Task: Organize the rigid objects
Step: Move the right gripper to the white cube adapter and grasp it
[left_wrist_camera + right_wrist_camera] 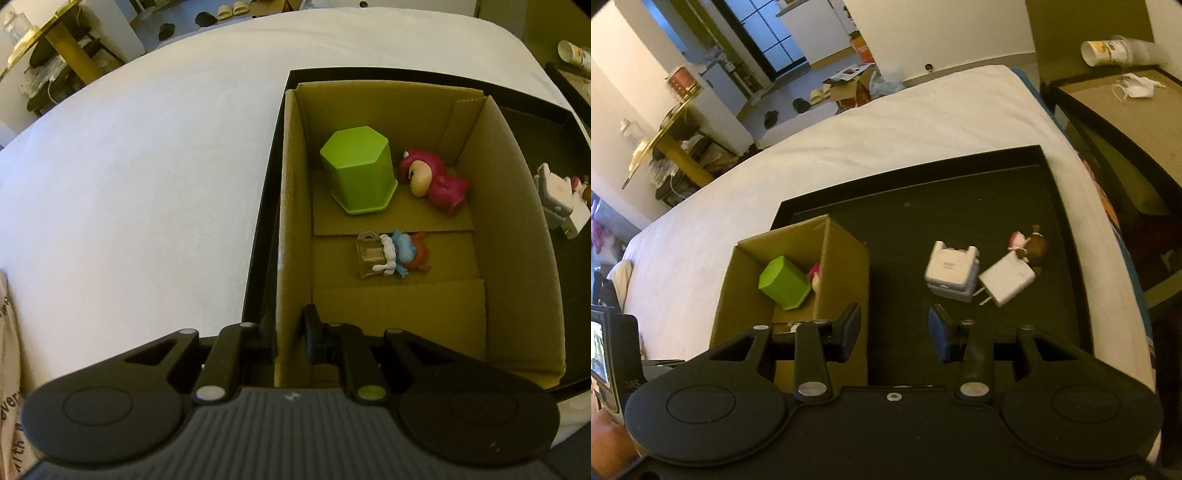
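A cardboard box [291,229] stands on a black tray [960,192] on the white bed. In it lie a green hexagonal container [358,175], a pink bear figure [432,181] and a small blue and red figure with a clear piece [395,254]. My left gripper [290,336] is shut on the box's left wall near its front corner. My right gripper [895,332] is open and empty above the tray, just right of the box [842,266]. Ahead of it lie a white cube adapter [951,271], a white plug charger [1006,280] and a small brown figure [1032,245].
The white bed [147,184] spreads left of the tray. A dark side table [1126,110] with a cup and a mask stands on the right. A gold table and floor clutter lie beyond the bed.
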{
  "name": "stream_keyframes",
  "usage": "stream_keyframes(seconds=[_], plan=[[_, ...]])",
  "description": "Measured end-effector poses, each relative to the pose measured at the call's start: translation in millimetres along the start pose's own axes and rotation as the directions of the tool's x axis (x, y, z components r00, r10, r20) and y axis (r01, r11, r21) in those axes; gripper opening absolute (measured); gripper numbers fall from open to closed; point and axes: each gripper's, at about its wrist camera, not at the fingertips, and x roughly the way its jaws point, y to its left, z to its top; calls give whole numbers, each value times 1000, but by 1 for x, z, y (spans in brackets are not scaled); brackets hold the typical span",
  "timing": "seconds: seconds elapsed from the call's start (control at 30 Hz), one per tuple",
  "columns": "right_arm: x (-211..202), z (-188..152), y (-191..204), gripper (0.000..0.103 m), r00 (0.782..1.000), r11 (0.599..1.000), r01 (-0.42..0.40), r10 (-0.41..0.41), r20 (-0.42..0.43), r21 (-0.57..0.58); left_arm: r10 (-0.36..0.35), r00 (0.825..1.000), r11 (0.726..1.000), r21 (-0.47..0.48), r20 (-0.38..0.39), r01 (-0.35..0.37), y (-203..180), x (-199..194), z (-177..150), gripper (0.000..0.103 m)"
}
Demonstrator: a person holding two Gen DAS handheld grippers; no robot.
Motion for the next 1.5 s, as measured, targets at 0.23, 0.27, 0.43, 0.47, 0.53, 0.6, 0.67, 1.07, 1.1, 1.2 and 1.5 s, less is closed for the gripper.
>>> stream_keyframes(seconds=[0.23,0.27,0.43,0.47,0.53,0.6,0.67,1.07,1.1,1.2,1.5], plan=[[2,-2,-21,42,1000,1000,20,-20,2,21,26,1000,1000,-17,-3,-26,-4,1,0,14],[3,-2,-23,42,1000,1000,24,-24,3,18,30,1000,999,-20,-3,-30,-5,1,0,14],[8,0,-30,48,999,999,48,-48,14,-12,54,999,998,-24,-1,-54,-9,-1,0,14],[9,1,-31,49,999,998,52,-52,15,-17,60,998,998,-26,0,-60,-10,-1,0,14],[13,3,-33,49,999,998,52,-51,14,-30,70,998,997,-30,-1,-70,-11,-1,0,14],[18,4,-34,51,999,998,54,-54,9,-37,75,997,997,-35,-2,-75,-13,-1,0,15],[24,6,-35,52,998,998,59,-59,5,-37,79,997,996,-38,-3,-79,-14,-1,0,15],[56,14,-23,56,997,993,79,-80,-4,-89,89,996,995,-48,-2,-89,-16,-3,1,16],[59,15,-22,57,996,992,83,-83,-6,-91,88,996,995,-50,-1,-88,-15,-3,0,16],[67,18,-21,60,995,991,96,-97,-11,-98,86,996,995,-51,-1,-86,-14,-2,0,16],[88,26,-14,63,989,984,140,-143,-29,-109,81,997,995,-54,0,-81,-12,-1,0,16]])
